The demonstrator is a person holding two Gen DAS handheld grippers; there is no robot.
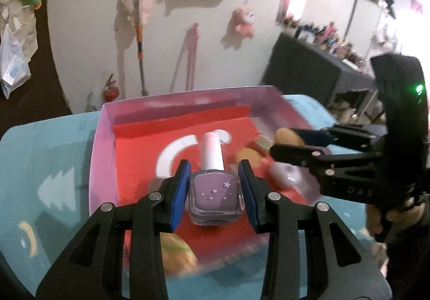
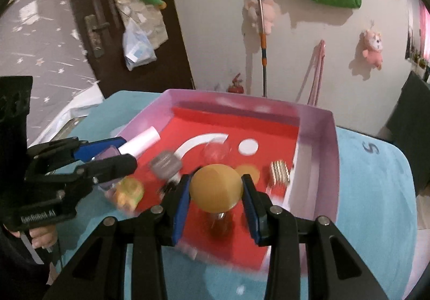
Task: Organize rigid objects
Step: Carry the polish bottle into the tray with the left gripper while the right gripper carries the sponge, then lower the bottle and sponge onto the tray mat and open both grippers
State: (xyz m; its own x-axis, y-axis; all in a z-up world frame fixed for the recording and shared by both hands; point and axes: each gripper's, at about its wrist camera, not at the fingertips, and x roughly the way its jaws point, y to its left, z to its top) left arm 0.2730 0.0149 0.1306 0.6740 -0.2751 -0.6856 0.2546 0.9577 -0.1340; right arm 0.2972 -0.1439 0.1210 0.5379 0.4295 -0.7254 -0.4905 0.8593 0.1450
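My left gripper (image 1: 215, 187) is shut on a purple nail polish bottle (image 1: 216, 196) with a white cap, held over the pink box with a red floor (image 1: 134, 154). My right gripper (image 2: 216, 192) is shut on the round gold cap of a small amber bottle (image 2: 216, 187), also above the box (image 2: 317, 138). In the right wrist view the left gripper (image 2: 115, 152) and its polish bottle (image 2: 142, 142) show at the box's left wall. In the left wrist view the right gripper (image 1: 282, 142) shows at the box's right.
In the box lie a grey-capped bottle (image 2: 165, 164), a clear round item (image 2: 216, 150), a ribbed gold item (image 2: 279, 172) and a yellow-green toy (image 2: 127, 192). The box sits on a light blue cloth (image 2: 371, 192). A wall with hanging plush toys is behind.
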